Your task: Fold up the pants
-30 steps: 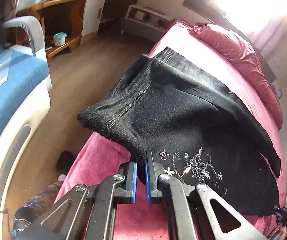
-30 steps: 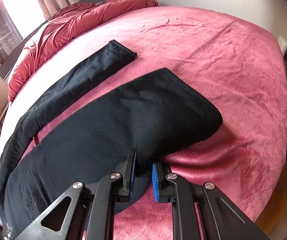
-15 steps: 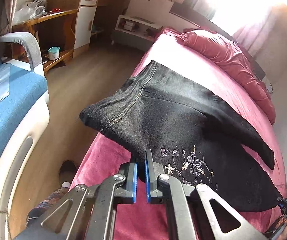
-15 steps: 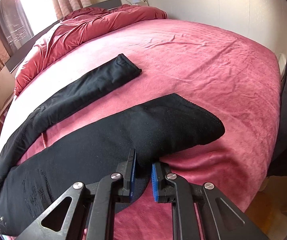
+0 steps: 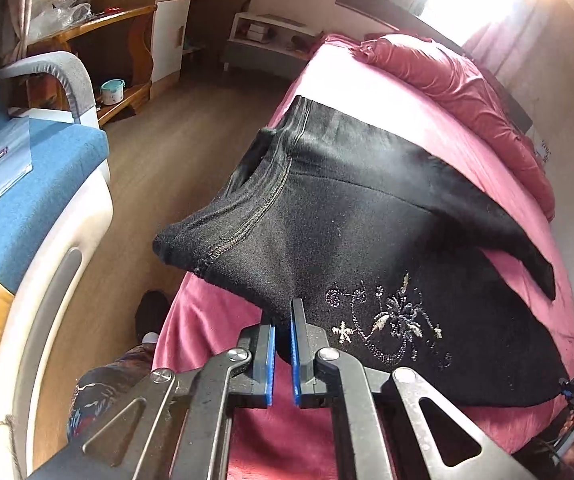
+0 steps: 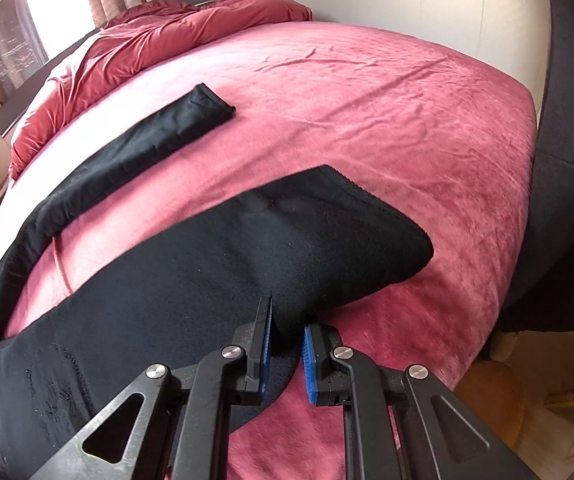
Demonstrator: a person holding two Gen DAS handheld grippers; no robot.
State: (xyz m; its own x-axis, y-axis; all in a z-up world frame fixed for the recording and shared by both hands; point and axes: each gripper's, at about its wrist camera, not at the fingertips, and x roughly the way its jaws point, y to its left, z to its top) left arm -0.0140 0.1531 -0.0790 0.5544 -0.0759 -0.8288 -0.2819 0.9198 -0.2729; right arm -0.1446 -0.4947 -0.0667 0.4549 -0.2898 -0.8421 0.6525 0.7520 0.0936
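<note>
Black pants [image 5: 367,224] with silver floral embroidery lie across the pink bed [image 5: 319,432]. My left gripper [image 5: 282,320] is shut on the near edge of the waist end and lifts it; the waistband corner hangs out past the bed's side. My right gripper [image 6: 287,320] is shut on the near edge of one pant leg [image 6: 247,256] close to its hem and holds it slightly raised. The other leg [image 6: 147,140] lies flat and straight farther back on the bed [image 6: 367,100].
A rumpled red duvet [image 5: 467,92] lies at the head of the bed. A blue and white armchair [image 5: 27,184] stands left of the bed across a strip of wooden floor [image 5: 175,140]. Wooden shelves and a white cabinet stand behind. A white wall [image 6: 447,12] borders the bed's far side.
Both grippers have pulled back and lifted their held edges of the pants; the near leg has slid toward me and the waist end has risen off the bed.
</note>
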